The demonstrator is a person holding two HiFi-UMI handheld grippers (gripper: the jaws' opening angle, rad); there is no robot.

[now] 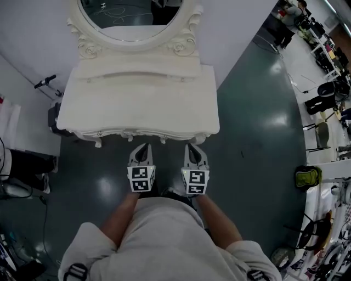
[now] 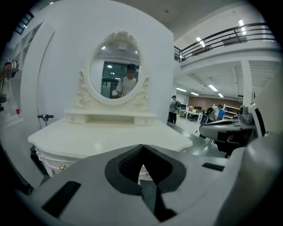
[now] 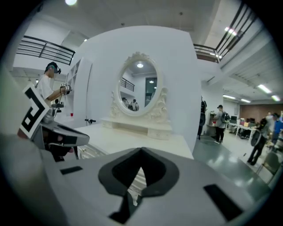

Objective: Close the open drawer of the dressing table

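Our left gripper (image 1: 144, 148) and right gripper (image 1: 191, 148) are clenched on nothing, just short of the dressing table (image 1: 137, 110) front. No drawer juts out towards the fingers, so we'd check it's flush.

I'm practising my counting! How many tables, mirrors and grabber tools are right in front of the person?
dressing table: 1
mirror: 1
grippers: 2, the left gripper and the right gripper
Total: 4
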